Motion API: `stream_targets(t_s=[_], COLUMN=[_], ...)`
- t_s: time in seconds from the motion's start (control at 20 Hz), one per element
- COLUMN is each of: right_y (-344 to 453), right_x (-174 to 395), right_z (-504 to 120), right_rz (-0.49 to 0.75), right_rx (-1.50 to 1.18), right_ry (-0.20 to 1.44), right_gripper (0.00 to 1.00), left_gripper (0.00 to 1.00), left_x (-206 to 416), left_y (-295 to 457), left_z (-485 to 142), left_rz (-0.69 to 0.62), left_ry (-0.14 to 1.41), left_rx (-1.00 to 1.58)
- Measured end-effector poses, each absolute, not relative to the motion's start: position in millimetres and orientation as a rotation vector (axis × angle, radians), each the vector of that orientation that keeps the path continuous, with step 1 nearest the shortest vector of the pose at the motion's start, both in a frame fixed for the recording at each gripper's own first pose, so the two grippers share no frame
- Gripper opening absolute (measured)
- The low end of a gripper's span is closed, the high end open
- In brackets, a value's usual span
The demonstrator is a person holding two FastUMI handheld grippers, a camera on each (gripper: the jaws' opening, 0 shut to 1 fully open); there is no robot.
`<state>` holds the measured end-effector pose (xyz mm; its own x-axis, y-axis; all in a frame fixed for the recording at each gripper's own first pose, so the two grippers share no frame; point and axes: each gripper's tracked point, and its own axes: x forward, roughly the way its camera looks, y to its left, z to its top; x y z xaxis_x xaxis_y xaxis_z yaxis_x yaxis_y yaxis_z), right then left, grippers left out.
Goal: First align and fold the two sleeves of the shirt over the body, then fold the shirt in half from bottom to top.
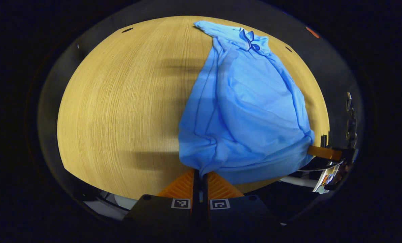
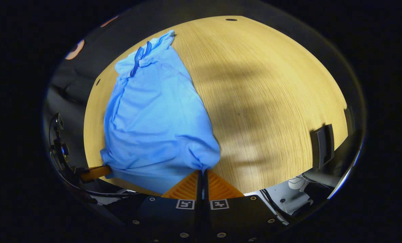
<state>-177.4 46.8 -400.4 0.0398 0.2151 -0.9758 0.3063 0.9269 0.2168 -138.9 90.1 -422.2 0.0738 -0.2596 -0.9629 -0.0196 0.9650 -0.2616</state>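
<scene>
On the wooden worktop [image 1: 119, 101], a blue shirt [image 1: 244, 111] is held up by its bottom edge at both corners.

Right at the tips of the left gripper [image 1: 199, 173], the fingers are pressed together and pinch one bottom corner of the shirt, and the cloth bunches up there. From those fingers the shirt stretches away and a bit to the right, and its collar [image 1: 249, 39] lies at the far end. Off to the right of them, the other gripper's finger touches the other bottom corner. In the right gripper view, the right gripper [image 2: 202, 172] has its fingers pressed together too, pinching that corner. From there the shirt [image 2: 153, 114] runs away to the left, with the collar [image 2: 140, 57] far off.
</scene>
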Motion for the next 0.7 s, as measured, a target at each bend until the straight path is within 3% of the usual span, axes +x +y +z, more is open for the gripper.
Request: stream_targets(t_s=[0.7], right_y=[45], right_x=[-67], right_z=[-355], right_rz=[-0.103], right_rx=[0.426], right_ry=[1.328], right_gripper=[0.02], left_gripper=[0.07], left_x=[-40], left_y=[88], left_z=[-372], left_rz=[-0.330], left_ry=[1.298], left_rx=[-0.241])
